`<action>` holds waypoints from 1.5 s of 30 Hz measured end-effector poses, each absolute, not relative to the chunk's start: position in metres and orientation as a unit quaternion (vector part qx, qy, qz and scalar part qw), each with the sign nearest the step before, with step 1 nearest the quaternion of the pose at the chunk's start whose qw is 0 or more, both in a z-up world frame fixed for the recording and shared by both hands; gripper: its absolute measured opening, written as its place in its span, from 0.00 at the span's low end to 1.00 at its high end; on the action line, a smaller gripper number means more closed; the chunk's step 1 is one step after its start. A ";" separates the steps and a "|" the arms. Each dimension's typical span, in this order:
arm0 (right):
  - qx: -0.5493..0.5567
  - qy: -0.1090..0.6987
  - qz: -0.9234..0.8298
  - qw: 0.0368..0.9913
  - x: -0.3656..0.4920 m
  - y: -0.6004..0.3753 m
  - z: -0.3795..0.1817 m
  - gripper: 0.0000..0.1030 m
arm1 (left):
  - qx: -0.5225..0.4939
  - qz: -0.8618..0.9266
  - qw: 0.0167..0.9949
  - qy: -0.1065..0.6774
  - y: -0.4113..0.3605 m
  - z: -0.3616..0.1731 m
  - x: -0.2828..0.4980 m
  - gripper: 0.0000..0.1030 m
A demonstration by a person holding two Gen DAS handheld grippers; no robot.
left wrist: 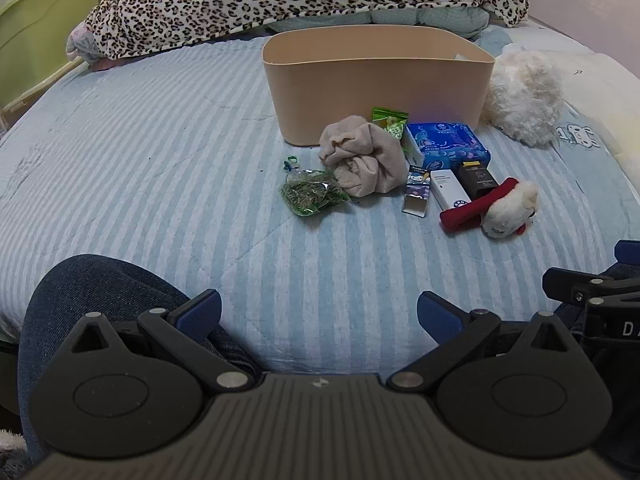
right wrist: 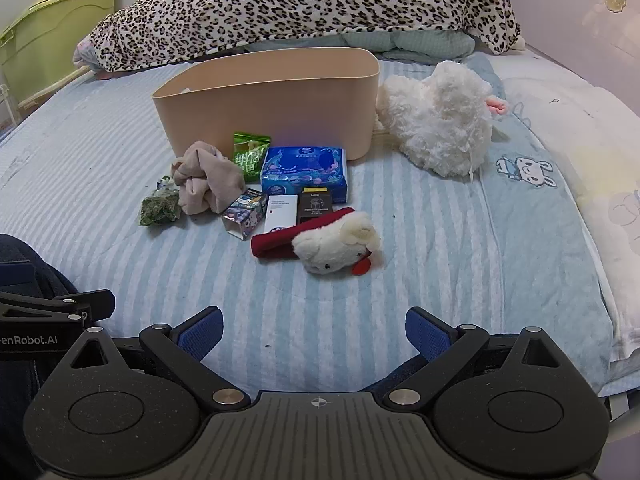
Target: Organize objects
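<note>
Left gripper [left wrist: 319,312]: fingers spread wide, nothing between them, low over the striped blue bedspread [left wrist: 160,152]. A denim-clad knee [left wrist: 100,284] sits at its left finger. Bare bedspread lies ahead of it up to the clutter.

Clutter ahead of both grippers, left to right: bag of dried green herbs [left wrist: 312,194]; crumpled beige cloth [left wrist: 362,160], touching the bag; green snack packet [right wrist: 249,156] behind the cloth, against the beige plastic bin [right wrist: 272,108]; small printed carton [right wrist: 244,216]; blue tissue pack [right wrist: 304,174]; white box [right wrist: 281,210]; black box [right wrist: 316,204]; red-and-white sheep plush [right wrist: 332,246], nearest the right gripper. All are crowded at the bin's near wall.

Right gripper [right wrist: 314,334]: fingers spread, empty. Open bedspread ahead and to its right. A large white plush [right wrist: 436,124] lies beside the bin's right end. Leopard-print blanket [right wrist: 304,4] is behind the bin.
</note>
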State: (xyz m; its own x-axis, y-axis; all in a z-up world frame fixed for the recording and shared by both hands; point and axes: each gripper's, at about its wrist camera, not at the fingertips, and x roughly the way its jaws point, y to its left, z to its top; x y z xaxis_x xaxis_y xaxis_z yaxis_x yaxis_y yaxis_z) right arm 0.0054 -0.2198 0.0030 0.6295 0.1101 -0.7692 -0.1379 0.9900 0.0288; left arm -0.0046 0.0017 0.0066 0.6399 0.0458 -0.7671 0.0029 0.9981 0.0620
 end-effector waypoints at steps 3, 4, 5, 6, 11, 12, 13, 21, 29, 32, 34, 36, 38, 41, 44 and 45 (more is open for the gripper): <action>-0.016 0.424 0.069 0.903 0.005 -0.220 0.003 0.96 | 0.031 0.011 0.905 0.425 -0.001 0.006 -0.005 1.00; -0.016 0.425 0.069 0.902 0.006 -0.220 0.003 0.96 | 0.032 0.010 0.904 0.426 -0.002 0.006 -0.005 1.00; -0.015 0.426 0.069 0.902 0.006 -0.220 0.002 0.96 | 0.033 0.009 0.904 0.426 -0.003 0.006 -0.005 1.00; -0.015 0.426 0.069 0.902 0.006 -0.220 0.002 0.96 | 0.034 0.008 0.904 0.427 -0.003 0.005 -0.005 1.00; -0.015 0.426 0.070 0.902 0.007 -0.220 0.001 0.96 | 0.036 0.007 0.903 0.427 -0.005 0.005 -0.005 1.00; -0.015 0.427 0.069 0.902 0.007 -0.221 0.001 0.96 | 0.036 0.007 0.904 0.426 -0.005 0.005 -0.005 1.00; -0.016 0.427 0.068 0.902 0.007 -0.221 0.001 0.96 | 0.035 0.008 0.904 0.426 -0.005 0.005 -0.005 1.00; -0.014 0.428 0.063 0.902 0.007 -0.223 0.000 0.96 | 0.035 0.007 0.903 0.428 -0.005 0.004 -0.004 1.00; -0.010 0.429 0.058 0.901 0.009 -0.228 -0.002 0.96 | 0.038 0.007 0.902 0.430 -0.005 0.002 -0.003 1.00; -0.009 0.429 0.059 0.901 0.010 -0.228 -0.003 0.96 | 0.039 0.004 0.901 0.431 -0.006 0.001 -0.003 1.00; -0.007 0.429 0.063 0.901 0.009 -0.227 -0.004 0.96 | 0.039 0.002 0.901 0.432 -0.008 0.001 -0.003 1.00; -0.008 0.431 0.064 0.900 0.009 -0.227 -0.005 0.96 | 0.039 0.000 0.900 0.434 -0.009 0.000 -0.003 1.00; -0.008 0.433 0.063 0.899 0.010 -0.227 -0.006 0.96 | 0.039 -0.002 0.899 0.435 -0.010 -0.001 -0.002 1.00; -0.006 0.434 0.061 0.899 0.011 -0.228 -0.007 0.96 | 0.041 -0.003 0.899 0.436 -0.011 -0.001 -0.002 1.00; -0.006 0.434 0.060 0.899 0.012 -0.228 -0.007 0.96 | 0.042 -0.001 0.899 0.436 -0.011 -0.002 -0.002 1.00; -0.007 0.434 0.060 0.899 0.012 -0.228 -0.008 0.96 | 0.043 -0.001 0.899 0.435 -0.012 -0.002 -0.001 1.00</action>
